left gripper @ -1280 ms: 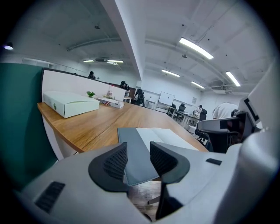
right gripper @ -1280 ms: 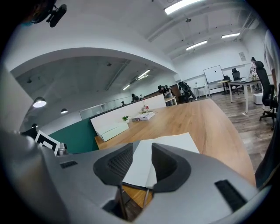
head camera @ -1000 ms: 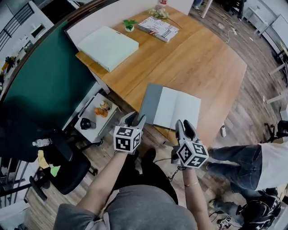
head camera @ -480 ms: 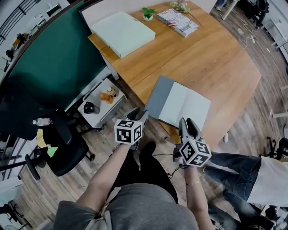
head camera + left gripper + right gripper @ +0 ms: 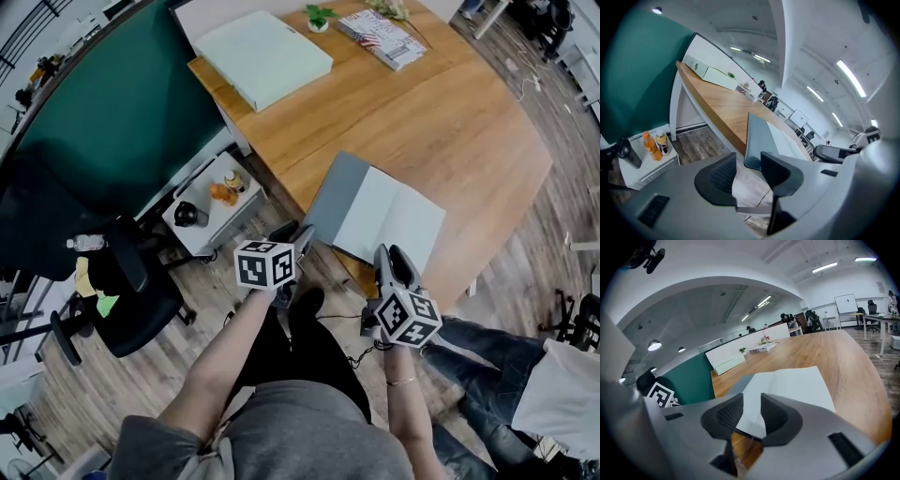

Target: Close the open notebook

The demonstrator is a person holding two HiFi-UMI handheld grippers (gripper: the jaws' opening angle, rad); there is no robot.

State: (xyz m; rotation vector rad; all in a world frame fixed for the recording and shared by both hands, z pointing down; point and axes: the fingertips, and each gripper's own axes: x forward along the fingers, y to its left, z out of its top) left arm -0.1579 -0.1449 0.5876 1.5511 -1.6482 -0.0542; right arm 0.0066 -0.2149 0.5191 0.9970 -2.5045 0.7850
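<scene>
Warm, smooth-grained wood makes up the broad desk [image 5: 450,122], rounded along its right edge. One notebook [image 5: 375,211] lies open and flat at the desk's near edge. It is a thin rectangle with a matte grey cover [image 5: 333,192] on the left and two plain white pages [image 5: 398,220] beside it, and the grey near corner reaches the edge itself. At the far left corner sits one flat, pale, lidded box [image 5: 262,56]. Along the far edge there is one printed book [image 5: 382,36] and one small green plant [image 5: 319,16]. Below the desk's left edge a low white cabinet [image 5: 202,225] carries two bottles [image 5: 225,190] and one dark mug [image 5: 187,214].

There are two grippers, each with a marker cube and two grey fingers with ribbed pads. Both bare forearms reach forward from the body, and both grippers tip downward.

The left gripper [image 5: 292,232] hangs over the plank floor [image 5: 216,300] just off the near edge. Its fingers [image 5: 717,176] are spread with nothing in the gap, and the grey cover stands just ahead of them.

The right gripper [image 5: 392,258] points at the near edge of the white page. Its fingers [image 5: 776,416] have just been closing a little but are still apart. The page's near corner shows through the gap, and the pads are not pressing on it.
</scene>
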